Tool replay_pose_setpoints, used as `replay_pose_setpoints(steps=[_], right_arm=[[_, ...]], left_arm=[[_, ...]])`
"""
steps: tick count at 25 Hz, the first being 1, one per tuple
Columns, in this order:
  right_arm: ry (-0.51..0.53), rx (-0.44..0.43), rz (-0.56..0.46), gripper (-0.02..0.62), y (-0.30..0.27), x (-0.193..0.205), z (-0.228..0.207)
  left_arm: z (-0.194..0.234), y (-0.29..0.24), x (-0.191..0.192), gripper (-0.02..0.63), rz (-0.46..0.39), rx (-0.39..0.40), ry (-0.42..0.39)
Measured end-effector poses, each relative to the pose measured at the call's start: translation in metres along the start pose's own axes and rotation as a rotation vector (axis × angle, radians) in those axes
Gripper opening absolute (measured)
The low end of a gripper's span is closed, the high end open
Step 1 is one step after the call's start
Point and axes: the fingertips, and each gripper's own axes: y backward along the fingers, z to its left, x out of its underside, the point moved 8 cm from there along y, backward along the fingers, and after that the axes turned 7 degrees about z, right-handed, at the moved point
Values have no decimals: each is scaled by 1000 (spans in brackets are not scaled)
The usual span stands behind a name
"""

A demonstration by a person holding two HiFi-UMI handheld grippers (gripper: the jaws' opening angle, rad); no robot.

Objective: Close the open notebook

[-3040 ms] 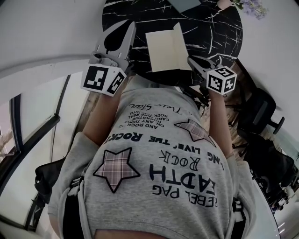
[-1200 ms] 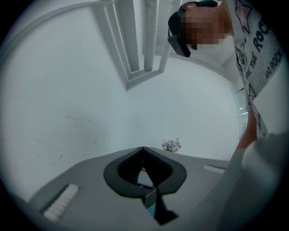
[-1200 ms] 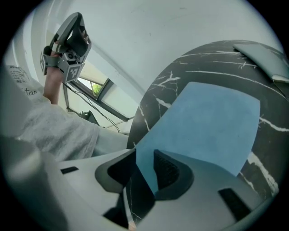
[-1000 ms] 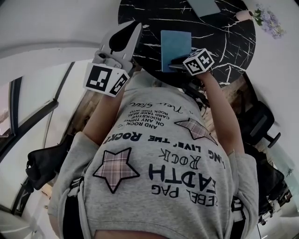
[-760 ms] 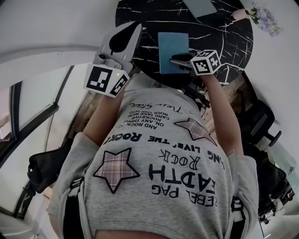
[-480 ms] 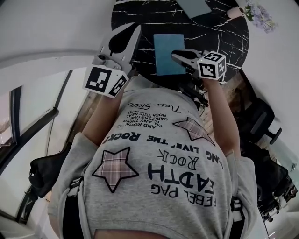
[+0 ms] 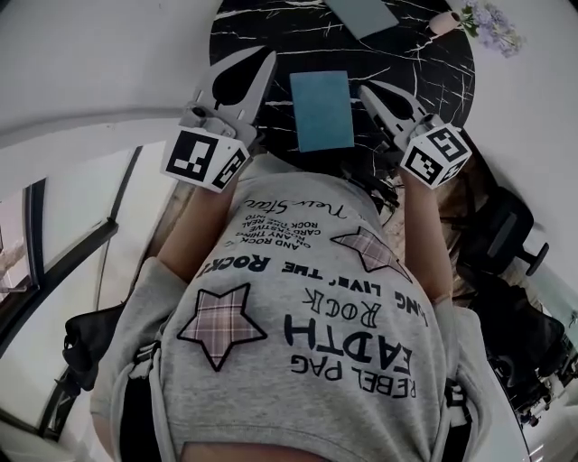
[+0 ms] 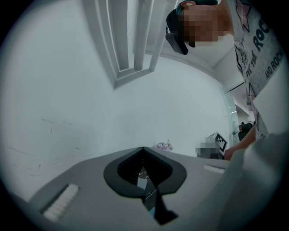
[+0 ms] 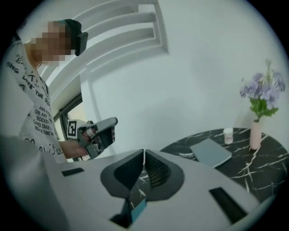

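The notebook (image 7: 322, 110) lies closed on the black marble table (image 7: 424, 68), its blue cover up, near the table's front edge. My left gripper (image 7: 268, 56) hovers just left of it, level, with its jaws meeting at the tips (image 8: 142, 148) and nothing in them. My right gripper (image 7: 364, 88) hangs just right of the notebook, raised off it. Its jaws have just been closing and now meet at the tips (image 9: 143, 151) with nothing between them. A sliver of blue cover (image 9: 137, 208) shows below the right jaws.
A grey closed book (image 7: 359, 13) lies at the table's far side (image 9: 211, 152). A pink vase of purple flowers (image 9: 256, 134) and a small white bottle (image 9: 228, 134) stand beyond it. A dark office chair (image 7: 506, 226) sits to the table's right.
Three seconds ago the notebook lay open with cream pages; now it is closed. Over the last second my right gripper lifted off the cover, swung right and shut. The left gripper barely shifted.
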Motion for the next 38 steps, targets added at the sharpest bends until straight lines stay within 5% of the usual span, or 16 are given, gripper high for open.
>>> replay_pose_setpoints(steps=[7,15,38], right_arm=[[134,235,-175,20,56,-55,18],[216,437,-285,18,89,-75,38],[183,464,-308,14,91,-74,39]], left_arm=[[0,-3,-6,9,-2,12,-22],[5,-2,-23,9,-28,17,-70],[16,0,-24,9,-49,-33,-59]])
